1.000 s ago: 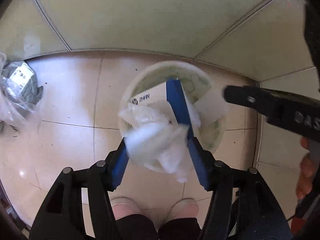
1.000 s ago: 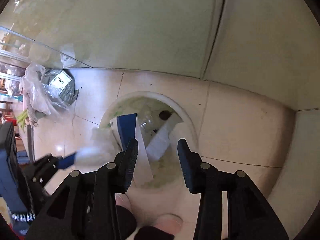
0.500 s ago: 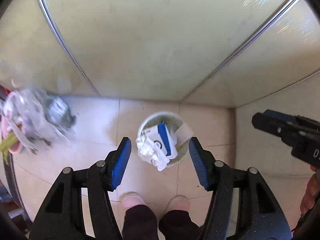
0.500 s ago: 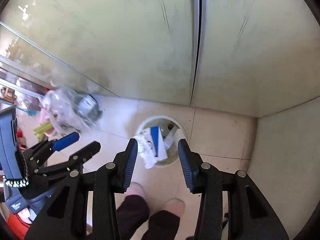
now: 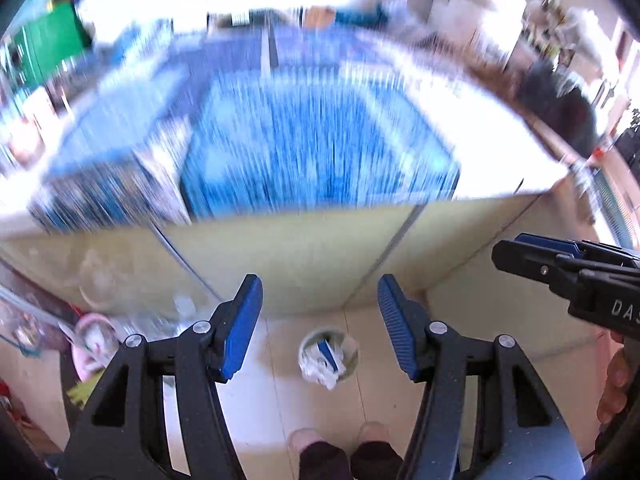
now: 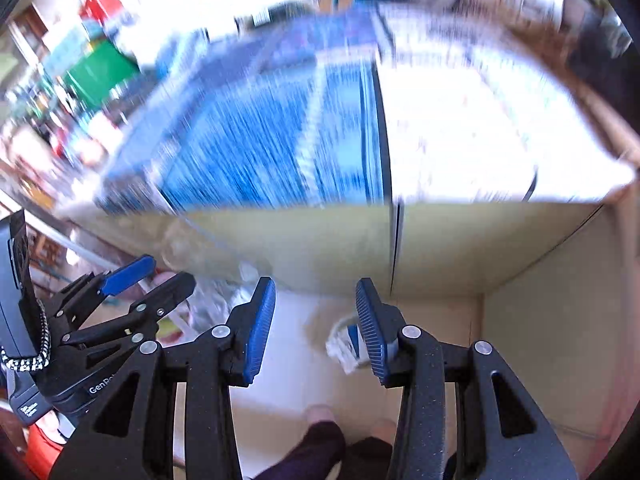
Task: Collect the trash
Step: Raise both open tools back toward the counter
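Below, on the pale tiled floor (image 5: 256, 412), we saw the small round waste bin (image 5: 329, 354) standing close to the foot of a cream cabinet front (image 5: 304, 256), looking small from our height. It was full to the brim: crumpled white paper or tissue (image 5: 318, 370) spilled over its near rim, and a white carton with a blue side (image 5: 327, 351) stood tilted up among the trash. In the right wrist view the same bin (image 6: 340, 330) was partly hidden behind the right finger pad. Our left gripper (image 5: 320, 320) had its blue-padded fingers spread well apart with nothing between them. Our right gripper (image 6: 316, 320) had its fingers parted more narrowly, also gripping nothing. The tops of two slippers (image 5: 340, 436) showed at the lower edge, just short of the bin. Above the cabinet, a blue and white surface (image 5: 320, 132) was too smeared by blur for us to tell what it was.
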Demonstrator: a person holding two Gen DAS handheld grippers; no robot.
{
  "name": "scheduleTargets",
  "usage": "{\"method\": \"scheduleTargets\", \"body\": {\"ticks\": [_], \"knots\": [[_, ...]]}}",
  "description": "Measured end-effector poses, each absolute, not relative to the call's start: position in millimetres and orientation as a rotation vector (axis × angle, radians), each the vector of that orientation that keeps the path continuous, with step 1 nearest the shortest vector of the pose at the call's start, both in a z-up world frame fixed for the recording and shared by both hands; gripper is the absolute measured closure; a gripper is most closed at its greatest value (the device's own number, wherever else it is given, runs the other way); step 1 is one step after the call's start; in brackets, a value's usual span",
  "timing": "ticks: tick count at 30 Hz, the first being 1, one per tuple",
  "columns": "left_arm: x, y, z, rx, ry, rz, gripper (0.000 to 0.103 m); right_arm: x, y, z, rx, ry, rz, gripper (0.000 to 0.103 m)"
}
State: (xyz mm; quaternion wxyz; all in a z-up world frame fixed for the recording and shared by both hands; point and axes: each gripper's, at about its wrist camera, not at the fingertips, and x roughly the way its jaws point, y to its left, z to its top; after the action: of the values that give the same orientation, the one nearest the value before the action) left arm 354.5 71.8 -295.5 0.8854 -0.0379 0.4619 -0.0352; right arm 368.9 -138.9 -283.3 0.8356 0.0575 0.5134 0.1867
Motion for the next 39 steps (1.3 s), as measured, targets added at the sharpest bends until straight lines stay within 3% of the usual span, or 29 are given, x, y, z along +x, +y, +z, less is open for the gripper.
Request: {"method": "scheduleTargets", "body": {"ticks": [3,11,13,18,39], "knots": [[352,79,-245,-0.027,0.897,-0.063,0.04,363,-141,-239,0.155,1.005,0.379,0.05],[354,100,-152,-0.022,0.772,-0.039,0.031,361,-128,-154,0.149,0.842,0.309,0.041],[357,104,-138,-0.025,0.742,-0.026,0.022,368,-127,-141,0.132,0.821,0.297,0.041],[375,108,-104,-0.035,0.682,-0.026,0.016,380,-132,-123,0.119,0.774,0.317,0.027],[566,85,-66,-0.076,0.641,0.173,0.012,568,-169,-96,0.018,0.694,0.498,0.026]]}}
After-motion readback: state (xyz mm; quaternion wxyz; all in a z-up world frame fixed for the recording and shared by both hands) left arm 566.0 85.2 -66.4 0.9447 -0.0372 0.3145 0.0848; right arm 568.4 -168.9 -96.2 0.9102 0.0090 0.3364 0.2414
